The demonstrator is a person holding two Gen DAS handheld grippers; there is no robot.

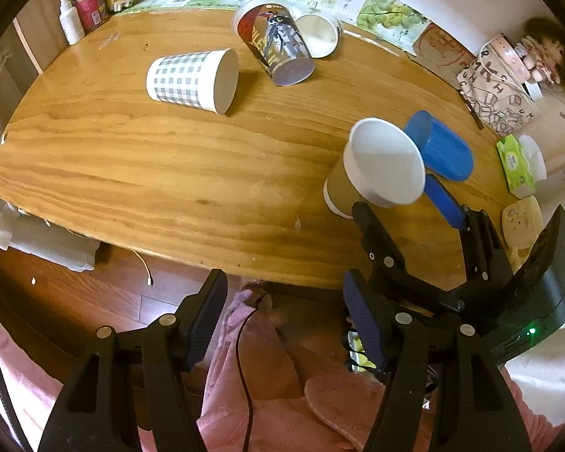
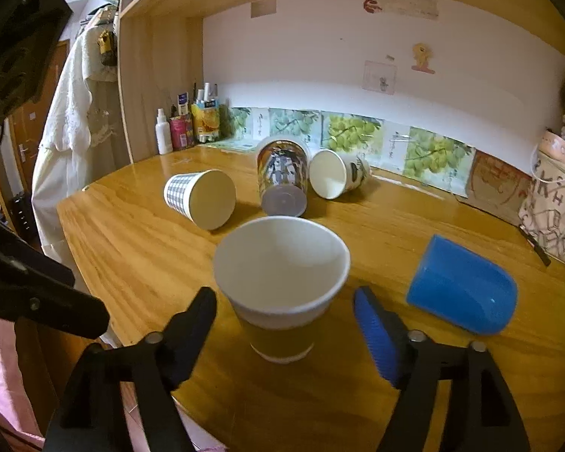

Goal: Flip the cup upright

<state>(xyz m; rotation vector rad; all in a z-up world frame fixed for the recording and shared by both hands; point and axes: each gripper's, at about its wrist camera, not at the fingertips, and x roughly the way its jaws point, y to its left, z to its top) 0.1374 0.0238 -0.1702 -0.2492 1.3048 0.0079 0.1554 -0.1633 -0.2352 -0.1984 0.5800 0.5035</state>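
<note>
Left to right on the wooden table (image 2: pixel 139 248): checked cup (image 2: pixel 199 197) on its side at 11 o'clock, printed cup (image 2: pixel 282 173) and a white cup (image 2: pixel 337 175) tipped over at 12. The brown paper cup (image 2: pixel 282 293) stands upright dead center between the wide-open right gripper (image 2: pixel 284 324), apparently not touching. Blue cup (image 2: pixel 463 288) lies at 3 o'clock. Left gripper (image 1: pixel 282 320) hangs off the table edge, wide open, empty.
</note>
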